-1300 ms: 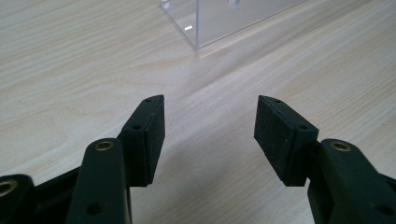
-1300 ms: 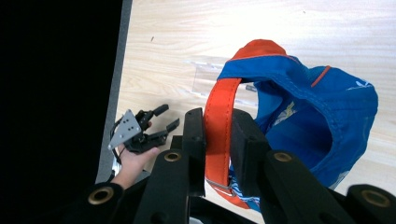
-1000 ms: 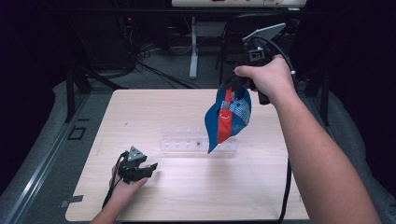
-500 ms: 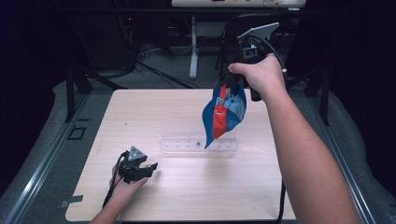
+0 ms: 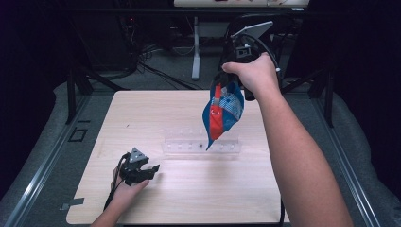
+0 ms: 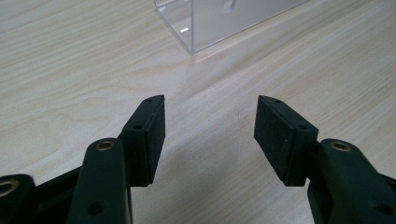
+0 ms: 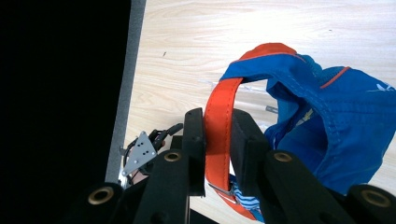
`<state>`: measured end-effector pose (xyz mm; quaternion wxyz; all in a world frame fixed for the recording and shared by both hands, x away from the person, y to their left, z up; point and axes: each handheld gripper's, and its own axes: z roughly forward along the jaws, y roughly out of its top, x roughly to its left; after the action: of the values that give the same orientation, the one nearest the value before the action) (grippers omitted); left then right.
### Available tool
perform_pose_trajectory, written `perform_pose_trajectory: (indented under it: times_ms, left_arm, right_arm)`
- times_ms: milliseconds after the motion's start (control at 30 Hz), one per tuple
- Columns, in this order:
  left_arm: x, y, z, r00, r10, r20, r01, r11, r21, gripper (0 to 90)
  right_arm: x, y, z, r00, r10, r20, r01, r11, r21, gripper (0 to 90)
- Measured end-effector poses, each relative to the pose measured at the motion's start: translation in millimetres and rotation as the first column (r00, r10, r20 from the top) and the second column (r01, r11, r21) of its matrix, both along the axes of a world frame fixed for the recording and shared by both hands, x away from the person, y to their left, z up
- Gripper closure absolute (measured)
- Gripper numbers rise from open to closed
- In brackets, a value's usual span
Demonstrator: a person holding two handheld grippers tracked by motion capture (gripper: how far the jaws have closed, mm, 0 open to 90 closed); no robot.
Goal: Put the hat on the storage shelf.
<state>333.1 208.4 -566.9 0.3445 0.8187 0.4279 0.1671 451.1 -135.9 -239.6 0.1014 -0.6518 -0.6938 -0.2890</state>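
Right gripper view: the right gripper (image 7: 217, 154) pinches the blue garment's (image 7: 327, 121) orange band (image 7: 218, 121), cloth dangling lengthwise below; the left gripper (image 6: 210, 135) gapes empty.

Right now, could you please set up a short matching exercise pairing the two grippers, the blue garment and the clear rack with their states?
Things:
1. left gripper
2. right gripper
3. blue garment
4. clear rack

States:
A. hangs in the air above the table
B. stands on the table
C. open, low over the wood
D. shut on an orange strap

Pairs: 1-C, 2-D, 3-A, 4-B
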Motion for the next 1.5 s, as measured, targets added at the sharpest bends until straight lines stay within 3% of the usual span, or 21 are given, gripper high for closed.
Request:
perform_pose_trajectory:
  times_ms: [333, 833, 1500]
  left_arm:
    - [0.0, 0.6, 0.9, 1.0000, 0.000, -0.004, 0.000, 1.0000, -0.004, 43.5]
    - [0.6, 0.6, 0.0, 1.0000, 0.004, 0.004, -0.004, 1.0000, -0.004, 43.5]
    - [1.0, 1.7, 0.1, 1.0000, 0.007, 0.002, -0.007, 1.0000, -0.007, 43.5]
  right_arm:
    - [2.3, 4.1, -2.3, 1.0000, -0.002, 0.005, 0.002, 1.0000, 0.003, 77.2]
    - [7.1, -9.9, -8.9, 0.9990, -0.044, 0.006, 0.044, 0.9989, -0.019, 77.1]
    - [12.4, -2.1, -26.6, 0.9997, -0.024, -0.007, 0.023, 0.9997, -0.009, 77.0]
